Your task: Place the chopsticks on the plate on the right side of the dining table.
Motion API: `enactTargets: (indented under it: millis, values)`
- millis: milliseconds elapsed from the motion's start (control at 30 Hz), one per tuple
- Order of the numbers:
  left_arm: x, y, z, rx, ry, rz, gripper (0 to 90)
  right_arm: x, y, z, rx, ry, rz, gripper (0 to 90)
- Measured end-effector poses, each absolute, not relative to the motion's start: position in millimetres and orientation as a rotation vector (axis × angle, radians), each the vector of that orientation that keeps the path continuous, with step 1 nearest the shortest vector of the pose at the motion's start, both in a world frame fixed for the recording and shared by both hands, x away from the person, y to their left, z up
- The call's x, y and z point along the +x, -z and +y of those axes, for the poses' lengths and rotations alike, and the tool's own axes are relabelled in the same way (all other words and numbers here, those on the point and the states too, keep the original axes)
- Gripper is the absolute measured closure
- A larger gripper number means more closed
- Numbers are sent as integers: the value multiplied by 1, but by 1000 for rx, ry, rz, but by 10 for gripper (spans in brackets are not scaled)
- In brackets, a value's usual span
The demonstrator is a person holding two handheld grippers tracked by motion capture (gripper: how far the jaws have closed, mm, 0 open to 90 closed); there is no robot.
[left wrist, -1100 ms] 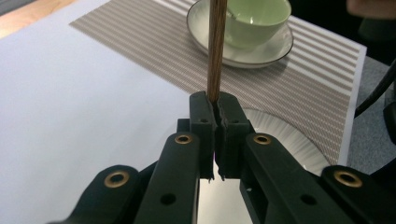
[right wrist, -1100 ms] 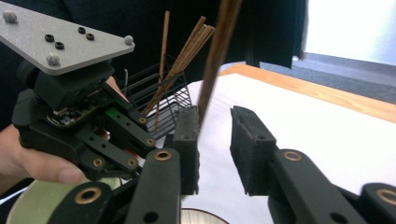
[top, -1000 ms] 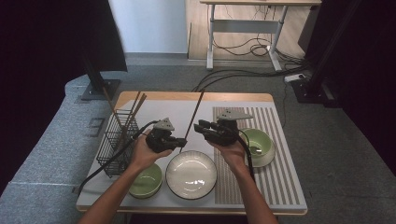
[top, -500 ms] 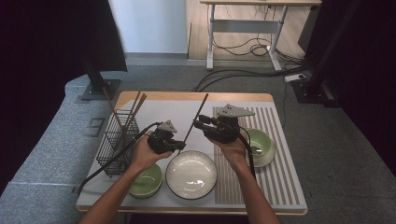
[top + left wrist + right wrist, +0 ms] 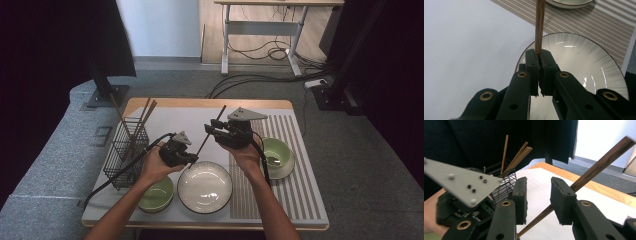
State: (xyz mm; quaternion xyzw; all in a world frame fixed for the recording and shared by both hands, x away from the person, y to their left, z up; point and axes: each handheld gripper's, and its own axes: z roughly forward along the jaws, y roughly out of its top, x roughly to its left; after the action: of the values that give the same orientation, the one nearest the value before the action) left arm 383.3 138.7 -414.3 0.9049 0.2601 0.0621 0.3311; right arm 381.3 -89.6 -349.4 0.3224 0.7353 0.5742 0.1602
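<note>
My left gripper (image 5: 192,160) is shut on the lower end of a dark wooden chopstick (image 5: 220,114), just above the white plate (image 5: 205,187). In the left gripper view the pads (image 5: 532,60) pinch the chopstick (image 5: 540,25), which runs straight away from them. The stick slants up and to the right. My right gripper (image 5: 209,131) sits at its middle, pointing left. In the right gripper view the chopstick (image 5: 604,156) crosses the gap of the right gripper (image 5: 537,187) and passes by the right pad (image 5: 561,200). The left pad stands clear of it, so that gripper is open.
A black wire basket (image 5: 125,150) with several chopsticks (image 5: 142,117) stands at the left. A green bowl (image 5: 157,192) sits near the front edge beside the plate. Another green bowl (image 5: 275,155) rests on the striped mat (image 5: 295,185) at the right.
The right gripper has shifted slightly away from the person along the chopstick. The chopstick now leans a bit more to the right. The left hand has stayed put.
</note>
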Motion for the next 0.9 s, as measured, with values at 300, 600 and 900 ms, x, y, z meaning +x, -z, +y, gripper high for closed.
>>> enactTargets:
  millis: [300, 600, 900]
  values:
    - [380, 409, 142, 2390, -171, 674, 867, 385, 352, -95, 947, -1581, 2107, 652]
    - [378, 405, 145, 2411, -149, 655, 867, 389, 357, -103, 973, -1540, 2125, 635]
    - [378, 406, 144, 2413, -126, 639, 867, 394, 359, -110, 983, -1491, 2139, 623]
